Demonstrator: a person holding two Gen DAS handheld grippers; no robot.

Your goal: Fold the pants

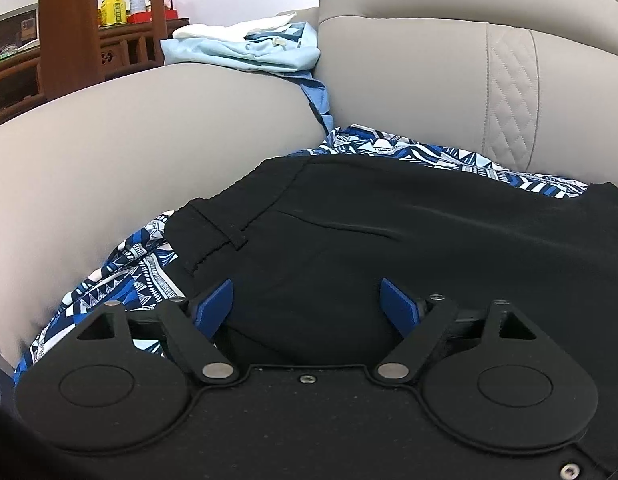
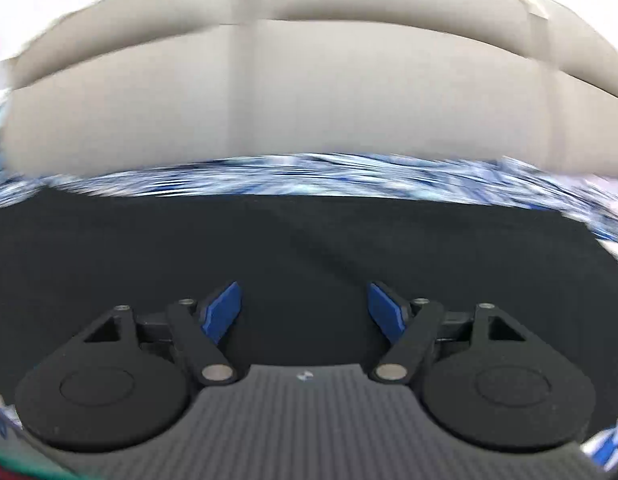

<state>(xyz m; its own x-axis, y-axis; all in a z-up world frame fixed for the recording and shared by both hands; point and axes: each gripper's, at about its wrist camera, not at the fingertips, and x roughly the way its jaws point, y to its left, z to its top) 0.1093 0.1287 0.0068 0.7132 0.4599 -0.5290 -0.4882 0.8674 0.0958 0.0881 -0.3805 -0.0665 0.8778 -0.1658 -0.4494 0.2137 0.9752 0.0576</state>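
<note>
Black pants (image 1: 369, 232) lie spread on a blue and white patterned cloth (image 1: 137, 268) over a beige sofa seat. The waistband with a belt loop (image 1: 229, 220) points to the left in the left wrist view. My left gripper (image 1: 307, 300) is open, its blue fingers (image 1: 217, 304) low over the pants near the waistband, holding nothing. In the right wrist view, which is motion-blurred, the pants (image 2: 309, 248) fill the lower half. My right gripper (image 2: 305, 304) is open and empty just above the black fabric.
The beige sofa armrest (image 1: 129, 148) rises at the left and the backrest (image 1: 409, 92) behind. A pile of light blue clothes (image 1: 249, 48) lies on the armrest's far end. A wooden cabinet with bottles (image 1: 117, 8) stands beyond. The backrest (image 2: 309, 92) spans the right wrist view.
</note>
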